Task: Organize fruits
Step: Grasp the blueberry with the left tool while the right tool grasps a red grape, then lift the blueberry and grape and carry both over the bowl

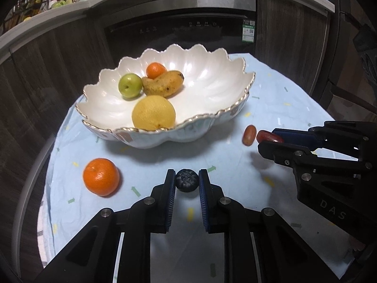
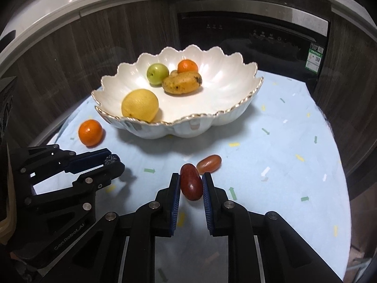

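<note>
Fruit is gripped in both tools: a blueberry (image 1: 187, 180) in the left tool (image 1: 187, 176), a soft red grape (image 2: 191, 182) in the right tool (image 2: 191, 179), near the scalloped bowl (image 1: 212, 118). Both are judged light, slippery and easily crushed, so gentle mid-body pressure is advised.

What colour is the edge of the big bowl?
Gold, running along the wavy rim of the white bowl; the right wrist view shows it best.

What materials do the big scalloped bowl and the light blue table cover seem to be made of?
Scalloped bowl: probably glazed ceramic, pearly white and glossy with bright highlights, with a gold-looking line on the rim. Table cover: probably thin matte fabric, as it lies creased, though paper is possible.
</note>
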Tool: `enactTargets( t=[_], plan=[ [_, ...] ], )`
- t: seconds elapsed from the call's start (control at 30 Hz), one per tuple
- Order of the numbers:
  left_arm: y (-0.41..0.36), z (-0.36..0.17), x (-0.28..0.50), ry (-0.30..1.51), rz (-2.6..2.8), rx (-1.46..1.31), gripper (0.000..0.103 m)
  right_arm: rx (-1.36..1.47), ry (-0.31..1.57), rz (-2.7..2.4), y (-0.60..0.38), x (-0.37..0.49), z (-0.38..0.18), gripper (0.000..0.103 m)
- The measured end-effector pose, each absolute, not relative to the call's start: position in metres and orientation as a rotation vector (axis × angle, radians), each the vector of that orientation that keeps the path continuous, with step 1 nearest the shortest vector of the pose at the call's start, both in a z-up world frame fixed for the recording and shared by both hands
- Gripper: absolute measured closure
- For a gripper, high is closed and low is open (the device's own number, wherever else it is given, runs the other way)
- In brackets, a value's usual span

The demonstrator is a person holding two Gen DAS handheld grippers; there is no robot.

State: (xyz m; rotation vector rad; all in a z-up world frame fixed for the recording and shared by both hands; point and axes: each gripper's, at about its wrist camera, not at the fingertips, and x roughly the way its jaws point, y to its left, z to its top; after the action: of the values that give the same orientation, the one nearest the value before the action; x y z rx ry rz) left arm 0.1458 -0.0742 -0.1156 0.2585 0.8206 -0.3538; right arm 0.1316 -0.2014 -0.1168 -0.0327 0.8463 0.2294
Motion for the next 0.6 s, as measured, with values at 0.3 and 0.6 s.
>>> enactTargets(
  t=[0.3, 0.6],
  plan=[
    [-0.069, -0.086, 0.141, 0.775, -0.337, 0.242, 0.083, -0.040, 0.783, 0.228, -0.197, 0.125, -0.086, 0.083],
    [-0.060, -0.057, 0.142, 0.721, -0.319, 0.228, 0.083, -0.047, 0.726, 0.229, -0.192, 0.122, -0.058, 0.083]
  ],
)
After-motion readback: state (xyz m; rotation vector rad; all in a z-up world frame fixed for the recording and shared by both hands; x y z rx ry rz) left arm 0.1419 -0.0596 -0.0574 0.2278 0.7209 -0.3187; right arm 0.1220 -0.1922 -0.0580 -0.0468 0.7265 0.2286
